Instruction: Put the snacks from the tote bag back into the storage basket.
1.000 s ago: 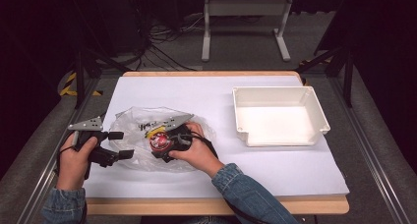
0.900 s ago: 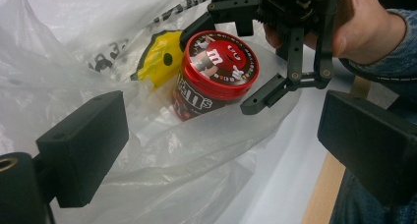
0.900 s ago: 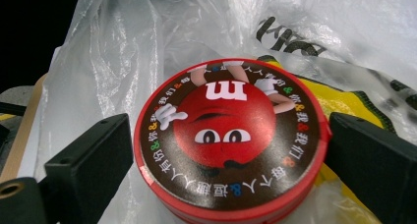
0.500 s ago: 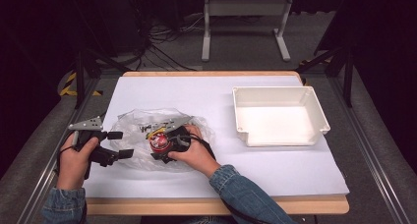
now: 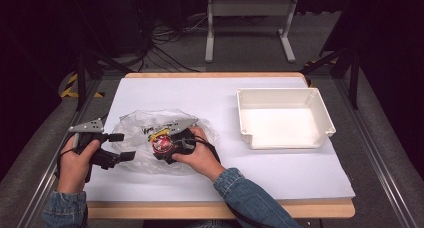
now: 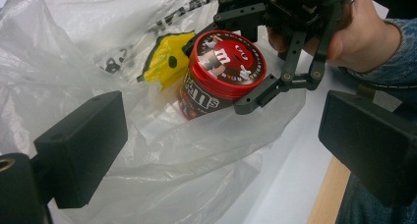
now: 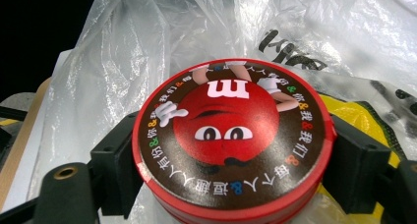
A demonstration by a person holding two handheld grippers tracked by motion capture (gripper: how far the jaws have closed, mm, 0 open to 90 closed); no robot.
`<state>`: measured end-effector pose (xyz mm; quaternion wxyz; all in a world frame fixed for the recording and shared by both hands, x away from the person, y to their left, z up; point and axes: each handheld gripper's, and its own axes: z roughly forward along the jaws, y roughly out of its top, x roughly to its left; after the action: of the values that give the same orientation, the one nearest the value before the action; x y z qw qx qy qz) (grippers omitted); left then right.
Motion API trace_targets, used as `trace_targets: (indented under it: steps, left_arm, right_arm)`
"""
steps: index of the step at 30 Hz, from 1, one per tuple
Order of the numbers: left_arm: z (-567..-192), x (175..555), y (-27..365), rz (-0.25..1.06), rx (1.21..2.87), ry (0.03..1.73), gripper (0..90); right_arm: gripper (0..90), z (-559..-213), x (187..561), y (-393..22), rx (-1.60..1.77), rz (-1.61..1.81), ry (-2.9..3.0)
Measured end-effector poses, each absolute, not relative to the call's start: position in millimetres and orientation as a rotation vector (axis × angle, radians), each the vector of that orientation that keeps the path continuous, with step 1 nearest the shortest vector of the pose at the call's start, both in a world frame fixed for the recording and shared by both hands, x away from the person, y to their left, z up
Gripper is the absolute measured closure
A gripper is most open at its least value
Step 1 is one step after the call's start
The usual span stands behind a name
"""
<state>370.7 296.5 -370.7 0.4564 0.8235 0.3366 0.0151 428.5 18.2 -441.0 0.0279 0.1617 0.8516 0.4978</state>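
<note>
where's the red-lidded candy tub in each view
High view: the candy tub lies lower left of centre, inside the plastic bag, at the right gripper.
Left gripper view: upper centre, the right gripper's jaws closing either side of its lid.
Right gripper view: centre, lid facing the camera between the two jaws.
Shared landmark: the yellow packet beside the tub.

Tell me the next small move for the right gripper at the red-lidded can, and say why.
Probably lift the can out of the plastic bag. The right gripper has just been closing its jaws, and its pads now sit against both sides of the red lid. The can lies half inside the bag's mouth beside a yellow packet, and the white tray waits empty to the right.
</note>
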Motion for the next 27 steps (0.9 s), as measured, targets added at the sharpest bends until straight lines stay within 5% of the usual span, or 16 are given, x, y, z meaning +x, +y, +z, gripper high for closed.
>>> trace_targets:
  steps: [27]
  left_arm:
    - [-366,372,298,0.051,2.009,0.829,4.9]
  right_arm:
    - [21.4,-373,428,1,0.434,1.571,2.606]
